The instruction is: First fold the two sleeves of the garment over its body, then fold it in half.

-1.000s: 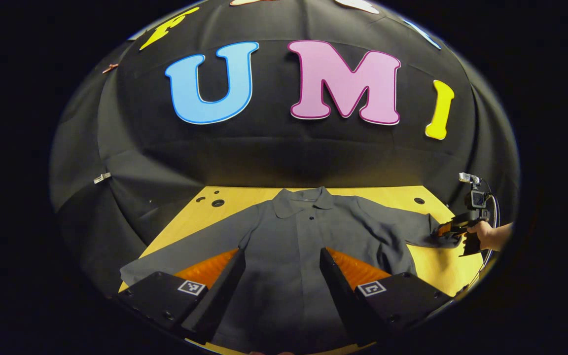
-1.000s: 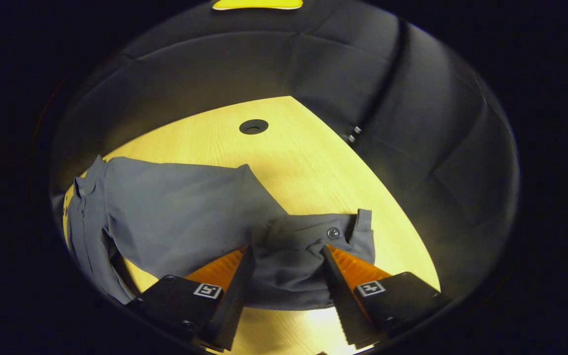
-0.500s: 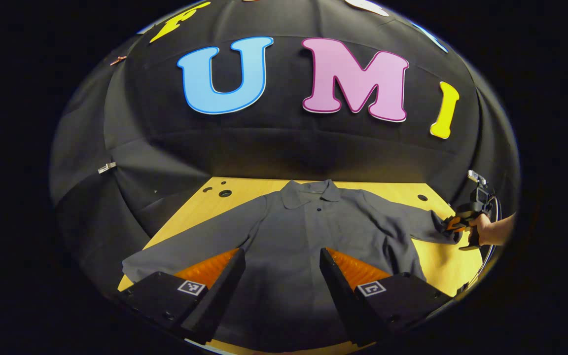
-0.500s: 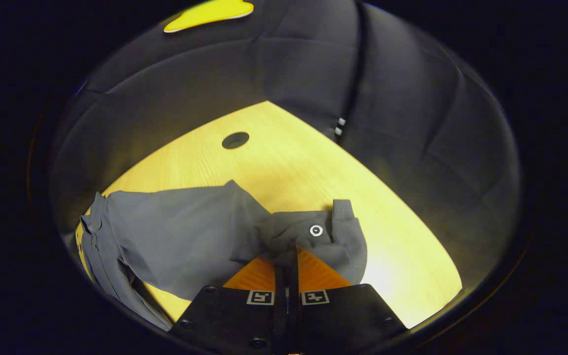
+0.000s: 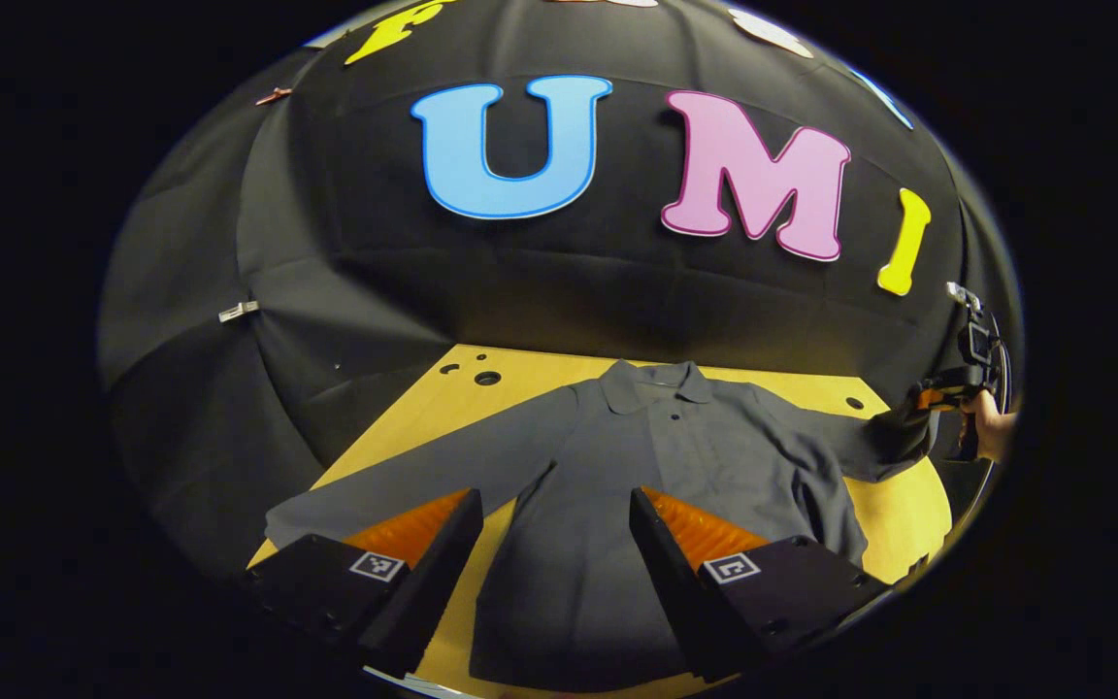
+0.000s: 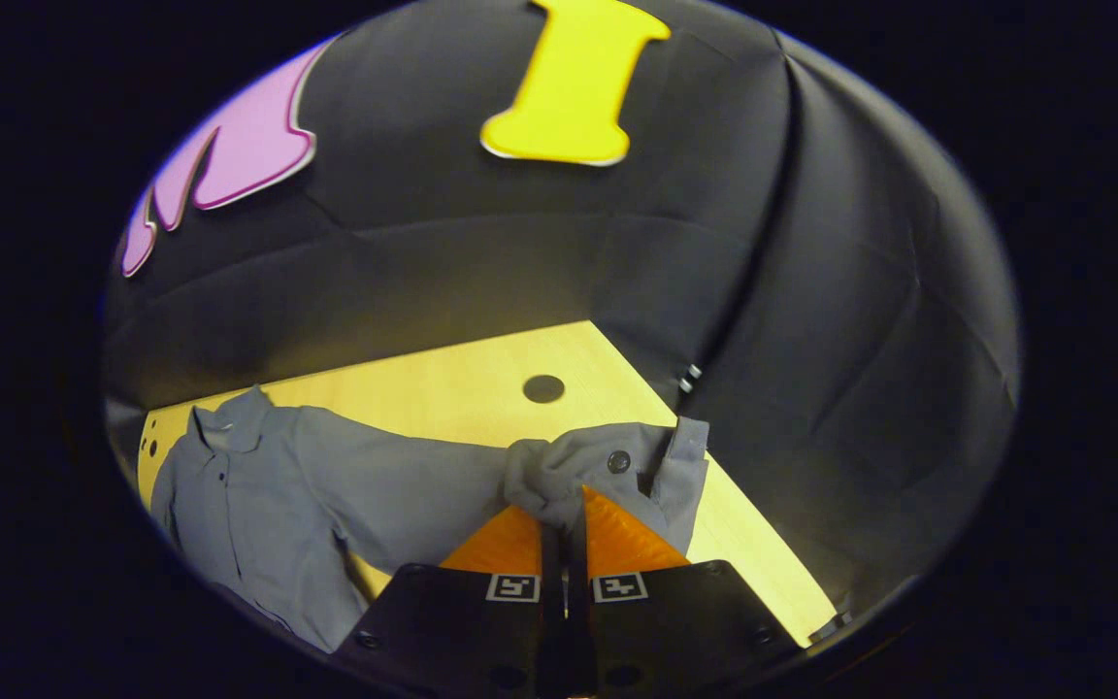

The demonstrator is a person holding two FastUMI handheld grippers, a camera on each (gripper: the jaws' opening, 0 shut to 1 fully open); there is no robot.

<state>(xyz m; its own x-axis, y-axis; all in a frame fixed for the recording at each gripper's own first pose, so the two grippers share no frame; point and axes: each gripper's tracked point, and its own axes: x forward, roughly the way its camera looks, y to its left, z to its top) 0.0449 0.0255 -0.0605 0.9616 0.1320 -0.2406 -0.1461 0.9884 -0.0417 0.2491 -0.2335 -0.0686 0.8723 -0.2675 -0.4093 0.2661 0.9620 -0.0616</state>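
A grey shirt lies face up on the bench, its collar toward the booth wall and its hem toward the left gripper. Taking the collar as the landmark: the button placket runs from it straight down the body; one sleeve stretches flat from the shoulder on the collar's left side, out to the bench's near left edge; the other sleeve runs out from the collar's right side, and its far end is raised off the bench.

The left gripper hangs above the hem end of the shirt, opposite the collar, with its jaws wide apart and nothing between them; the body of the shirt shows through the gap.

The right gripper has its jaws pressed together on the cuff of the raised sleeve. In the right gripper view the cuff is bunched just ahead of the fingertips, a button on it facing up and a flap of cloth hanging to one side. From there the sleeve slopes back down toward the collar, which lies far off to the left. In the left gripper view this gripper and the hand holding it are well to the right of the collar, past the bench's right edge.

A round hole in the bench lies just beyond the cuff. Smaller holes sit left of the collar near the wall.
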